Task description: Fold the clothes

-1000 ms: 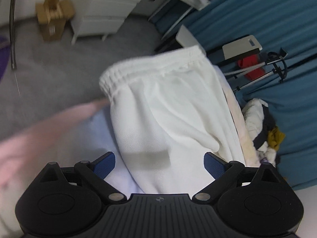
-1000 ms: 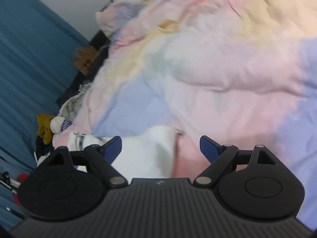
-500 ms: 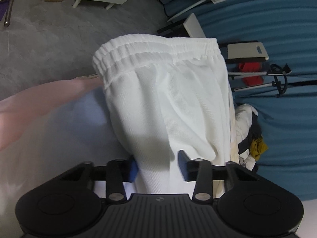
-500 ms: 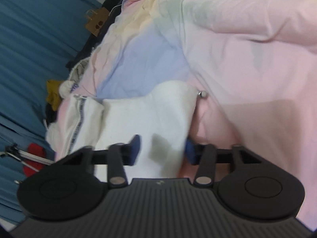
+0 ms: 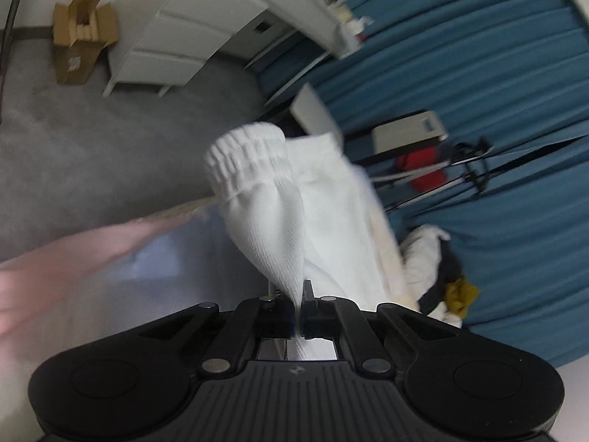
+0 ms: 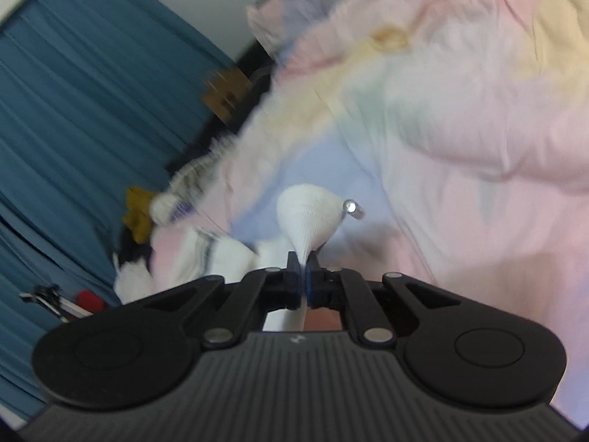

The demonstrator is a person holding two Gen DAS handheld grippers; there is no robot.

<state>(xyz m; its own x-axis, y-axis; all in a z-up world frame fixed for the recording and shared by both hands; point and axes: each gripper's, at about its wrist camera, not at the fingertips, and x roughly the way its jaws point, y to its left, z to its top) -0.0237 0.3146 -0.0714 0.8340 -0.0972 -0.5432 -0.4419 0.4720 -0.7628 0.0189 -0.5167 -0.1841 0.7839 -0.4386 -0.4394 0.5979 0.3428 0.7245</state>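
Note:
A white knit garment [image 5: 279, 213] with a gathered elastic waistband lies on the pastel bedcover [image 5: 110, 280]. My left gripper [image 5: 298, 316] is shut on a bunched fold of it, and the cloth rises in a cone from the pinch to the waistband. In the right wrist view, my right gripper [image 6: 303, 280] is shut on another corner of the white garment [image 6: 309, 217], which puffs up above the pinch. A small silver cord tip [image 6: 351, 207] sticks out beside that puff.
The pastel pink, yellow and blue bedcover [image 6: 460, 147] fills the right wrist view. Blue curtains [image 5: 497, 110], a heap of clothes [image 5: 438, 258], a stand with something red [image 5: 423, 169], a white dresser [image 5: 176, 37] and a cardboard box [image 5: 79, 37] on grey carpet surround the bed.
Both grippers went from wide open to shut, each pinching the white garment. Both have lifted, pulling the cloth up off the bedcover into bunched cones.

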